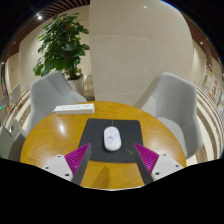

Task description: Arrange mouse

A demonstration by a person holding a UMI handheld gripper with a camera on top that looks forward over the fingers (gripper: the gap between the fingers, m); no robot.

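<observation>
Mouse (112, 138), small and white, sits in the middle of the frame on a dark mat (95, 146). Its long side runs straight away from the gripper (113, 157), toward the far side of the round wooden surface (45, 135). I cannot tell which end is the front. The gripper is open, its two pink pads spread wide, and the mouse lies just ahead, between them, not touched. A white keyboard (74, 108) lies at the upper left of the surface. Two grey chairs (176, 100) stand behind, and a leafy plant (62, 45) fills the upper left.
</observation>
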